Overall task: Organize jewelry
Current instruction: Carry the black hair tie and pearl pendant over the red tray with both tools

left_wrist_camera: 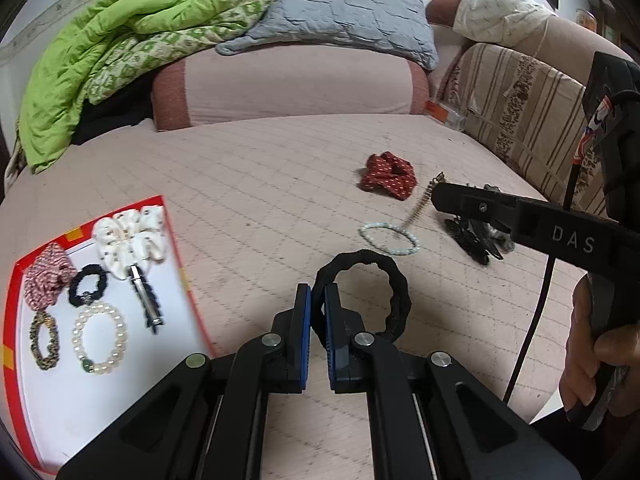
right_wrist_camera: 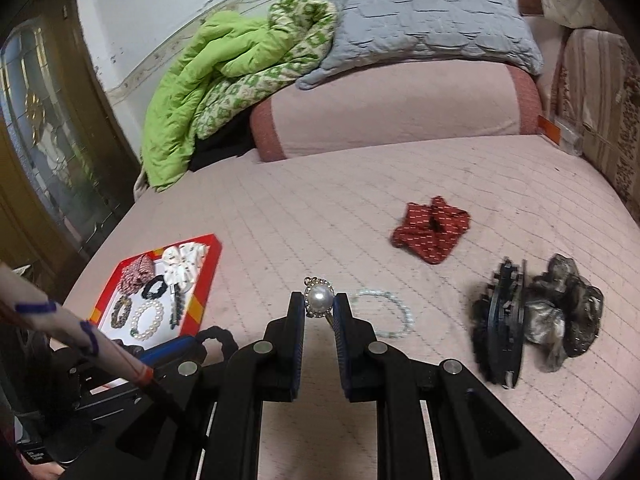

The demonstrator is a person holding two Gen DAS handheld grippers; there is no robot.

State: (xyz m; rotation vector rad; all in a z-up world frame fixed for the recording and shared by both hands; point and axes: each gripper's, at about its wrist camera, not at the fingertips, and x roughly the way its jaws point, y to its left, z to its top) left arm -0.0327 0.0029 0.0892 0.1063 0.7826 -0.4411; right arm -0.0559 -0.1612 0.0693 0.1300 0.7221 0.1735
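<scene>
My left gripper (left_wrist_camera: 317,294) is shut on a black hair tie (left_wrist_camera: 394,280), holding it above the bed just right of the red-rimmed white tray (left_wrist_camera: 100,392). The tray holds several pieces: a white scrunchie (left_wrist_camera: 130,240), a pearl bracelet (left_wrist_camera: 100,338), a hair clip (left_wrist_camera: 146,300). My right gripper (right_wrist_camera: 319,300) is shut on a pearl brooch (right_wrist_camera: 319,298), held above the bed. In the left wrist view a dangling chain (left_wrist_camera: 420,208) hangs from it. A pale bead bracelet (left_wrist_camera: 388,238) lies on the bed, also in the right wrist view (right_wrist_camera: 400,312).
A red dotted scrunchie (right_wrist_camera: 430,232) lies mid-bed. A black claw clip (right_wrist_camera: 504,328) and a grey scrunchie (right_wrist_camera: 568,320) lie at the right. A pink bolster (left_wrist_camera: 280,88), green quilt (left_wrist_camera: 120,40) and grey pillow (left_wrist_camera: 340,4) sit at the back.
</scene>
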